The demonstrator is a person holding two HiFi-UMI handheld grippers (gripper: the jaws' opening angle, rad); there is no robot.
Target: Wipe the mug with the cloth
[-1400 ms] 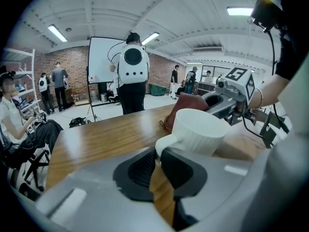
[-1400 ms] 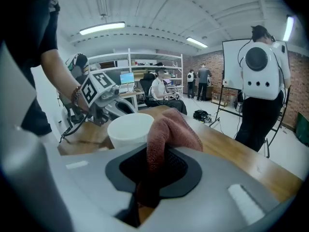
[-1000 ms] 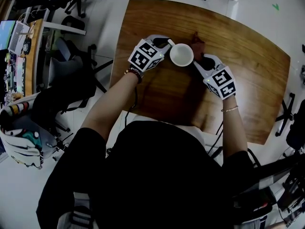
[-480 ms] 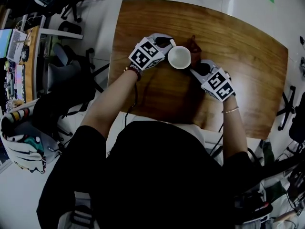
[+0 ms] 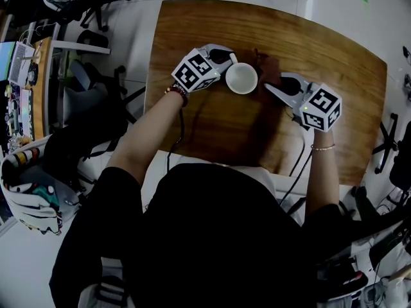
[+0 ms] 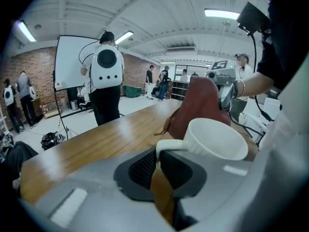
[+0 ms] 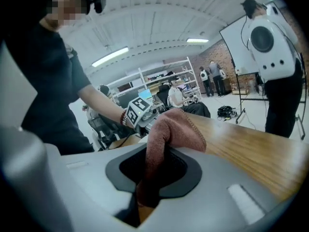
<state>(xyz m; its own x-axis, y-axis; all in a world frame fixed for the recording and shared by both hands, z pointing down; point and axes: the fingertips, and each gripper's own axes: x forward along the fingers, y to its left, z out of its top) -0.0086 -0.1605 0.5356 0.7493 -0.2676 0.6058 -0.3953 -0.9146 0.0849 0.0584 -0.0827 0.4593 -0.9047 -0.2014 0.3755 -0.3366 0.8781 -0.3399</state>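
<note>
A white mug (image 5: pixel 242 78) stands on the wooden table (image 5: pixel 334 76), open side up. My left gripper (image 5: pixel 226 58) is shut on the mug's handle (image 6: pixel 168 144) from the left; the mug's bowl (image 6: pixel 215 138) sits just past the jaws. A dark red cloth (image 7: pixel 168 128) is pinched in my right gripper (image 7: pixel 150 178), which is shut on it. In the head view the cloth (image 5: pixel 266 65) hangs at the mug's right side, with the right gripper (image 5: pixel 272 88) a little right of the mug. From the left gripper view the cloth (image 6: pixel 198 107) rises behind the mug.
The table's left edge (image 5: pixel 154 76) runs close to my left hand. Office chairs (image 5: pixel 96 101) and a cluttered desk (image 5: pixel 26 63) stand on the floor to the left. Several people (image 6: pixel 104 83) stand by a whiteboard across the room.
My right gripper has swung out to the right, away from the mug, with the cloth still in it. The left gripper and mug have stayed in place.
</note>
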